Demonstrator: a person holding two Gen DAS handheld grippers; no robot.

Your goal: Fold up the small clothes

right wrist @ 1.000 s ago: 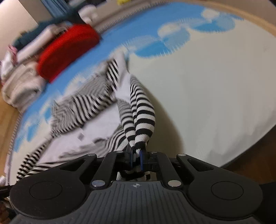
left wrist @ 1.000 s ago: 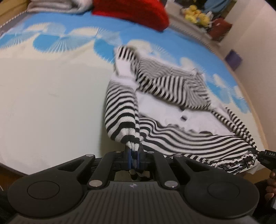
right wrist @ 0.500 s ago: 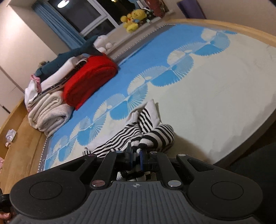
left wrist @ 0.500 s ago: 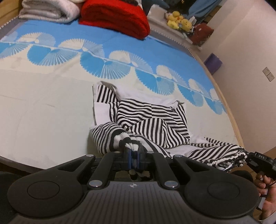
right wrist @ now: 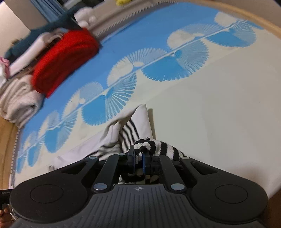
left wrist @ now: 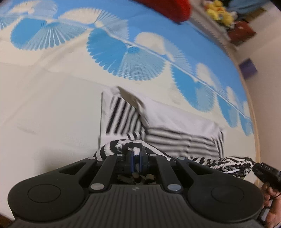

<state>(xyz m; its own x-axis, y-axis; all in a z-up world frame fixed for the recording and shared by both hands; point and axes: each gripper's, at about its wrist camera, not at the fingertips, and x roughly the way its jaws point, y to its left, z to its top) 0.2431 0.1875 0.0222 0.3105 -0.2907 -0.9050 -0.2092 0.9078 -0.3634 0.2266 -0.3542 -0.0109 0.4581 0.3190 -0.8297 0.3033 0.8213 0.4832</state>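
Seen from the left wrist camera, the left gripper is clenched on a bunched striped edge of the black-and-white striped garment, which lies on the cream part of the bedspread, below its band of blue fan shapes. Further right in the same view the garment spreads out as a white panel with stripes across it, and its far edge trails off to the lower right, where the tip of the right gripper pinches it and a hand shows beneath — a link between the two tools that only this camera catches. Along the top edge it also takes in a slice of the red folded blanket, yellow soft toys and a purple box by the wall. The right wrist camera shows, at its far left, the fuller stack that the other view cuts off: the red folded blanket on pale folded towels, with dark teal cloth behind. Moving right, the garment's white body rises into a peak with stripes below it, and the right gripper is closed tight on a thick striped roll of cloth. The bedspread's bare cream area fills the right side — blurred in both views.
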